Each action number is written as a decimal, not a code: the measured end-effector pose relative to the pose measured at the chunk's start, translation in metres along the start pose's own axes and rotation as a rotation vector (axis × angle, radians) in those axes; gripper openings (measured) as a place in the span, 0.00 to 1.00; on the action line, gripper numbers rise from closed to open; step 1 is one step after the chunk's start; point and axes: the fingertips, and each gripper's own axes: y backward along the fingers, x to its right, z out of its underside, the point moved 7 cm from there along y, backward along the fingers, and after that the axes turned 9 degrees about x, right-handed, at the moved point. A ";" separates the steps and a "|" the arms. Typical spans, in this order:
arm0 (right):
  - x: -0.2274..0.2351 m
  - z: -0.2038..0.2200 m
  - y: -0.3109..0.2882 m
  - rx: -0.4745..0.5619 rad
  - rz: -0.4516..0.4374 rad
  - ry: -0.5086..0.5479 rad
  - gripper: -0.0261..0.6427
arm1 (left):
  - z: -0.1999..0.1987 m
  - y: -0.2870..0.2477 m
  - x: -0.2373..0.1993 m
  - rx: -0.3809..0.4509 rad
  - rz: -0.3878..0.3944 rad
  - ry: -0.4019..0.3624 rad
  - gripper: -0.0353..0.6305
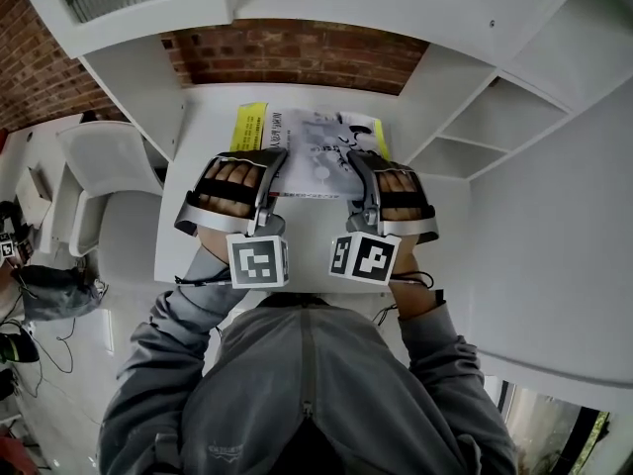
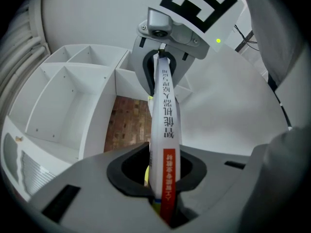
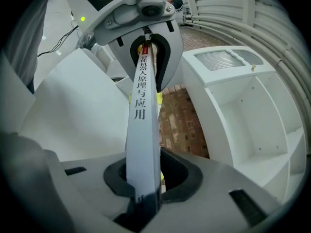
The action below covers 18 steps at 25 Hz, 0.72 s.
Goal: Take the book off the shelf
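Left gripper [image 1: 269,181] and right gripper [image 1: 358,184] are each clamped on the book [image 1: 316,146], one at either end of its near edge. In the left gripper view the pads press on the spine [image 2: 164,125], which runs straight away from them to the other gripper. The right gripper view shows the same thing mirrored, with its jaws closed on the spine [image 3: 142,106].

The book's long axis runs side to side between the two hands, with the cover facing up and the pages pointing away from the person. Neither hand is nearer to it, as each carries one end.

Measured against the shelf unit [image 1: 495,117], the book sits outside every compartment. It is to the left of the open cubbies, below the upper shelves and over the white surface [image 1: 193,156] at the foot of the unit. Whether it touches that surface or hangs just above it cannot be told.

The book appears to be already off the shelf. What is probably left is to set it down level, and for that the two ends must drop together. If one hand leads, the spine will tilt and twist in the pads.
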 end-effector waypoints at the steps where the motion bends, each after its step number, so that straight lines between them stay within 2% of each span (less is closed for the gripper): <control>1: -0.005 0.002 -0.003 -0.001 -0.001 -0.002 0.16 | 0.001 -0.003 0.005 -0.001 0.003 -0.003 0.17; 7: -0.039 0.017 -0.023 -0.005 -0.005 -0.020 0.16 | 0.008 -0.026 0.037 -0.004 0.012 -0.004 0.17; 10: -0.042 0.021 -0.028 -0.003 0.002 -0.028 0.16 | 0.008 -0.032 0.040 -0.006 0.013 -0.012 0.17; 14: 0.000 -0.004 0.014 0.018 0.045 -0.034 0.16 | -0.009 0.015 -0.007 -0.021 -0.014 -0.049 0.17; 18: 0.073 -0.012 0.031 0.031 0.178 0.077 0.16 | -0.022 0.031 -0.071 -0.018 -0.175 -0.067 0.17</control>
